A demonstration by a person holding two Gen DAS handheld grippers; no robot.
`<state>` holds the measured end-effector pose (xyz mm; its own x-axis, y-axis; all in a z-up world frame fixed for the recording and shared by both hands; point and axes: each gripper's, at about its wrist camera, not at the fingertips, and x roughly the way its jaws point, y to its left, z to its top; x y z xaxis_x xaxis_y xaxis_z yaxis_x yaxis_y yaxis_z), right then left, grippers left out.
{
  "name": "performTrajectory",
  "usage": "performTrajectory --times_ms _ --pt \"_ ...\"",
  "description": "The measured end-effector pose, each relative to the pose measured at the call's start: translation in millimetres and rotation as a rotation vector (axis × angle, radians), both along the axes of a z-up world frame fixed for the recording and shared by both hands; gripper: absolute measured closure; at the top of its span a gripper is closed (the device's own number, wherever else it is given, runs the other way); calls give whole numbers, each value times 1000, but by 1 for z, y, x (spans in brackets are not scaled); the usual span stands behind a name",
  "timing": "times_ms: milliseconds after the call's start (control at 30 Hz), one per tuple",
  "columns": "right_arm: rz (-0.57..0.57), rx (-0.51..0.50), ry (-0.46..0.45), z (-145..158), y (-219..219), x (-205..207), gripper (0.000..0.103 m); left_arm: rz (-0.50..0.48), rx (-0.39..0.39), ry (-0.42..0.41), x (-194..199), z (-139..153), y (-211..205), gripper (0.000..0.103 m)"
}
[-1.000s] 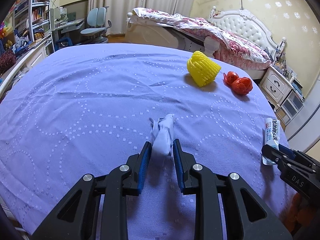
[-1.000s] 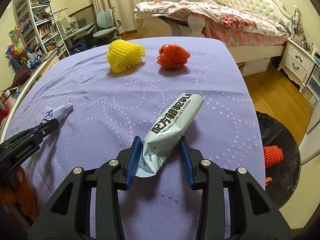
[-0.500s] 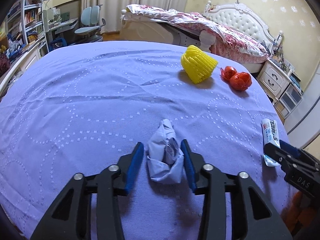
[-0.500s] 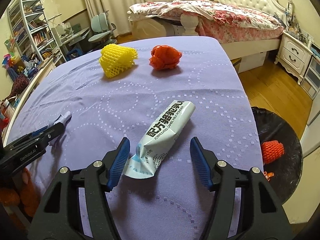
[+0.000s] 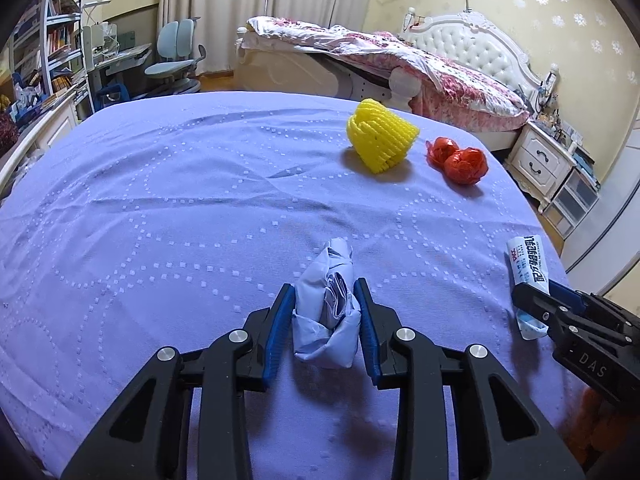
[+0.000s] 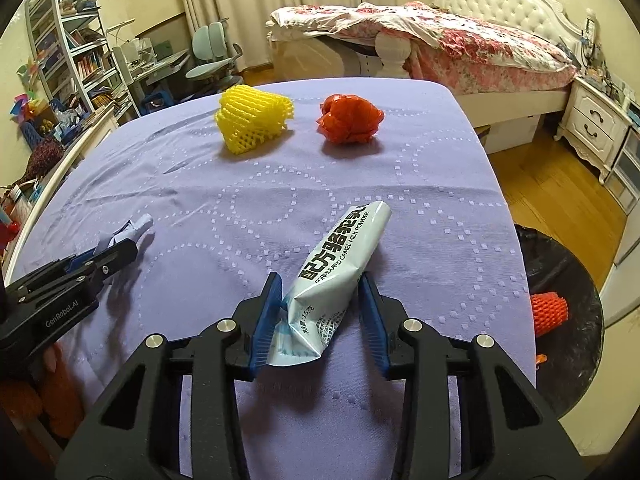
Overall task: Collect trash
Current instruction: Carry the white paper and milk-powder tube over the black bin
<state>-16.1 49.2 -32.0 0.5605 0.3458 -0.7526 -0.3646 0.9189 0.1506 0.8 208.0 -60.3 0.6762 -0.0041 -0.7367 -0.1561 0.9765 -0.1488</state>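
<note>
My left gripper (image 5: 324, 300) is closed around a crumpled pale blue paper wad (image 5: 326, 320) on the purple tablecloth (image 5: 160, 216); both pads touch it. My right gripper (image 6: 320, 296) is closed around a light blue milk powder packet (image 6: 340, 264); both pads touch it. A yellow foam fruit net (image 5: 380, 140) and a red crumpled plastic bag (image 5: 460, 158) lie at the far side of the table. The net (image 6: 252, 122) and red bag (image 6: 350, 118) also show in the right wrist view.
A black-lined trash bin (image 6: 568, 320) stands on the floor right of the table, with an orange foam net (image 6: 548, 312) inside. A bed (image 5: 400, 60), nightstand (image 5: 544, 160), desk chair (image 5: 176, 52) and bookshelf (image 5: 52, 48) lie beyond the table.
Both grippers opened half a second ago, releasing the wad and the packet onto the cloth, and have now closed in on them again.
</note>
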Motion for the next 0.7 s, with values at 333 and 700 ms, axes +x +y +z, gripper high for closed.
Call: performTrajectory --times_ms 333,700 --pt "-37 20 -42 16 -29 -10 64 -67 8 -54 -2 19 -45 69" --pt "-150 13 -92 28 -100 -16 64 -204 18 -95 9 32 -123 69"
